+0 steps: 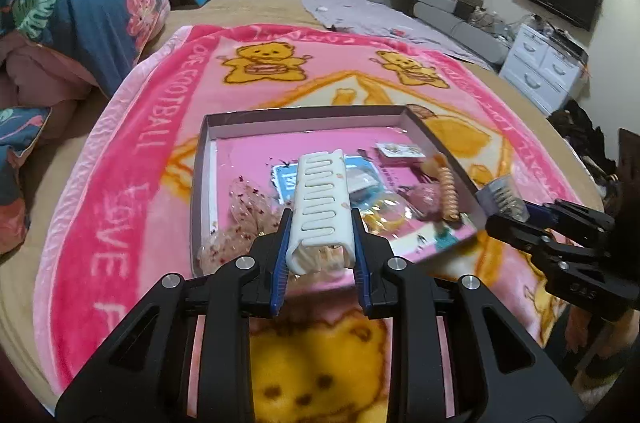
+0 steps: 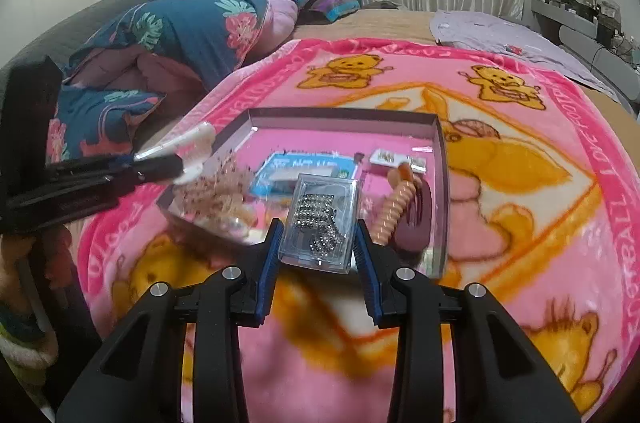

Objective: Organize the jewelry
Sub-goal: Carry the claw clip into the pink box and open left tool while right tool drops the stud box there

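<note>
We hold two pieces above the near edge of the shallow grey cardboard tray point(image 1: 436, 139), one in each tool. The left gripper point(image 1: 320, 243) is clamped on a white slotted plastic hair clip point(image 1: 322, 199), pinched across its width near the hinge end, so its long body points out over the tray. The right gripper point(image 2: 318, 243) squeezes a small clear plastic box of rhinestone jewelry point(image 2: 322, 219) by its two long sides, which keeps the lid facing up and the contents flat.

Both pieces look lifted clear of the tray floor, though the blur at the near rim leaves us unsure how far. Below them the tray is crowded: a glittery clear pouch point(image 1: 248, 207) at the left, a blue-bordered card point(image 2: 304, 167) in the middle, a peach spiral hair tie point(image 2: 396, 207) against the right wall, an earring card point(image 1: 400, 151) behind. The far half of the tray floor is bare.

Beyond the tray, the pink bear-print fleece blanket point(image 1: 160, 111) lies open on all sides, so we judge it the freest ground for sorting.
</note>
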### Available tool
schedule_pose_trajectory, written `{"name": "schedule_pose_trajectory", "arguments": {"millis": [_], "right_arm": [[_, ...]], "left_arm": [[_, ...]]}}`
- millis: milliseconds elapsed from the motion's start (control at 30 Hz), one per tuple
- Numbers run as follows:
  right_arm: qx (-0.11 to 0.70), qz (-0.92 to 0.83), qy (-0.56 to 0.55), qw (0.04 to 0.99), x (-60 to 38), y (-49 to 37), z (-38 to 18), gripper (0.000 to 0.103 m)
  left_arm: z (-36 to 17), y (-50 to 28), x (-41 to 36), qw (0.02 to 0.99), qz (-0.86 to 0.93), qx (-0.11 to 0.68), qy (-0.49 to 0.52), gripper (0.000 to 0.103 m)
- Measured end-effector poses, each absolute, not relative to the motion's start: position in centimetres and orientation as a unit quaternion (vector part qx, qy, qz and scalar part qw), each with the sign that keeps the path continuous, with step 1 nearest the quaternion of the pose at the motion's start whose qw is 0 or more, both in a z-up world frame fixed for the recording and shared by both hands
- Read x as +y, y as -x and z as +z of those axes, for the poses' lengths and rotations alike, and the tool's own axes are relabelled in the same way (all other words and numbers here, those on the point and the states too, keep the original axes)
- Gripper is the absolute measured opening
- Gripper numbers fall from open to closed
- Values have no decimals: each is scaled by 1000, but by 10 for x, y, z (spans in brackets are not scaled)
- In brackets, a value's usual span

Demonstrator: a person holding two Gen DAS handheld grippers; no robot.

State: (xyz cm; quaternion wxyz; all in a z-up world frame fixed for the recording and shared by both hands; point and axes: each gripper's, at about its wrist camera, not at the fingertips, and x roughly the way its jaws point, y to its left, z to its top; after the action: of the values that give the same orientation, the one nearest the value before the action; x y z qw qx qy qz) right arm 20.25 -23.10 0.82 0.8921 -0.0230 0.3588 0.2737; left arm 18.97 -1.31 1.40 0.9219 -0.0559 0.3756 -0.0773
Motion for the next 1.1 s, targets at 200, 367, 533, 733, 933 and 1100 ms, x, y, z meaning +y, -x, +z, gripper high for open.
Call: {"name": "schedule_pose_trajectory", "arguments": {"millis": [200, 367, 533, 733, 933, 1100], "right_arm": [[374, 263, 31, 889, -215, -226, -7, 34], [383, 255, 45, 887, -201, -234, -18, 34], [397, 246, 50, 883, -195, -239, -28, 34], [386, 240, 35, 890, -204, -233, -19, 53], [362, 236, 35, 901, -215, -214, -2, 70], [345, 236, 33, 908, -225, -193, 11, 85]], "left_arm": [[-5, -208, -4, 917, -59, 389, 64, 19], [-15, -213, 2, 914, -55, 397, 68, 19], [-22, -214, 5, 910, -52, 406, 71, 19], [-21, -213, 6, 911, -48, 404, 71, 25], [-10, -205, 5, 914, -49, 397, 72, 32], [2, -195, 3, 917, -52, 389, 71, 42]]}}
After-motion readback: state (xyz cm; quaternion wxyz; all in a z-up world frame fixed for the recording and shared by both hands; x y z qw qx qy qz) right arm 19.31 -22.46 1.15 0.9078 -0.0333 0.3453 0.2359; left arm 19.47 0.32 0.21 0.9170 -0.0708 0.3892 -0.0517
